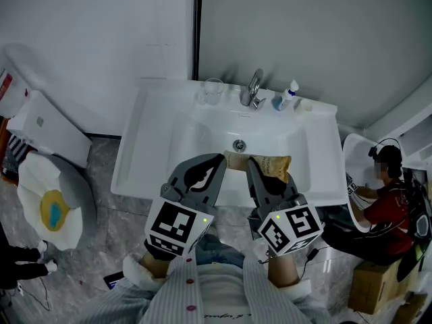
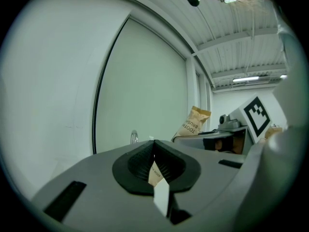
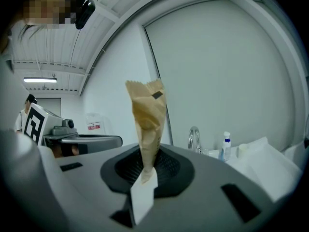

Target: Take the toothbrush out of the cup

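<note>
The black ribbed pads [image 2: 170, 164] of the left gripper [image 1: 225, 158] are pressing flat on a printed corner of a brown paper toothbrush packet [image 1: 275, 163]. The right gripper [image 1: 254, 163] is pinching the same packet further to the right, its jaws narrowed to the paper's thickness and the crimped end standing out beyond them. The brush itself is not showing, only its wrapper. The packet is hanging across the basin of the white sink [image 1: 143, 147], near the person. It is well apart from the glass cup [image 1: 213, 91], which is standing on the far rim just left of the faucet [image 1: 252, 88] with nothing showing inside it. By the look of it, the lift out of the cup is done and the packet is simply being held. Doing this well likely means moving both hands as one, since pulling two pinches apart on thin paper could tear it. It also means holding the grip firm over the open basin until the packet is above a flat ledge. Both forearms, in striped sleeves [image 1: 156, 283], are reaching forward side by side from the body. The grippers are lying nearly level with their tips angling inward to meet, and the marker cubes [image 1: 177, 227] are facing up.
</note>
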`<state>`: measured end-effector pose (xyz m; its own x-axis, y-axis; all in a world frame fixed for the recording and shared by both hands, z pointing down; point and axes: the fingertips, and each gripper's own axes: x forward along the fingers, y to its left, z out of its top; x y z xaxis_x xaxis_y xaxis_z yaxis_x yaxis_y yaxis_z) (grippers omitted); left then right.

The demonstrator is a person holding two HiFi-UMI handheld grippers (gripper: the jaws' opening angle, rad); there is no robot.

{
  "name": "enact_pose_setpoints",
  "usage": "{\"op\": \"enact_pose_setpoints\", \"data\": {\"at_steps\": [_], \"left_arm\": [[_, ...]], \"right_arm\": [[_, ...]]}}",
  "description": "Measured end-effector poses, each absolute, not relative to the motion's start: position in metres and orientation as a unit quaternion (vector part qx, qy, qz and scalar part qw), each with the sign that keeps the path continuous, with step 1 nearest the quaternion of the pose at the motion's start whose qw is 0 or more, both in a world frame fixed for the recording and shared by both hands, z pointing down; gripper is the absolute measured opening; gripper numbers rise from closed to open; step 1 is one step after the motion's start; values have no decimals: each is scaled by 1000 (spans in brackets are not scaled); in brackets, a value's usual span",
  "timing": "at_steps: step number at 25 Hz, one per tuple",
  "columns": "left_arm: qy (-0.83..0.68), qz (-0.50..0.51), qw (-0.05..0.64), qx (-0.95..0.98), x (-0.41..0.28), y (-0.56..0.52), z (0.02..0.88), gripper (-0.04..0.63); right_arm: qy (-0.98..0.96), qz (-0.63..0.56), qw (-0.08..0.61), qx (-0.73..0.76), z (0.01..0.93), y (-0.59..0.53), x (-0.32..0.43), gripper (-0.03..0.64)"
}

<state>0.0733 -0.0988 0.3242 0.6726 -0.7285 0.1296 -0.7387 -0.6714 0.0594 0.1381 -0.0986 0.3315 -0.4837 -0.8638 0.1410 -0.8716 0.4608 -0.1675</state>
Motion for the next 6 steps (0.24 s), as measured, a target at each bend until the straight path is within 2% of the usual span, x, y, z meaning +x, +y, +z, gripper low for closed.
{"op": "enact_pose_setpoints", "data": {"at_steps": [6], "left_arm": [[-376, 41, 77, 922, 79, -99, 331, 17]], "right_arm": [[-854, 104, 20, 510, 332, -100, 142, 48]]}}
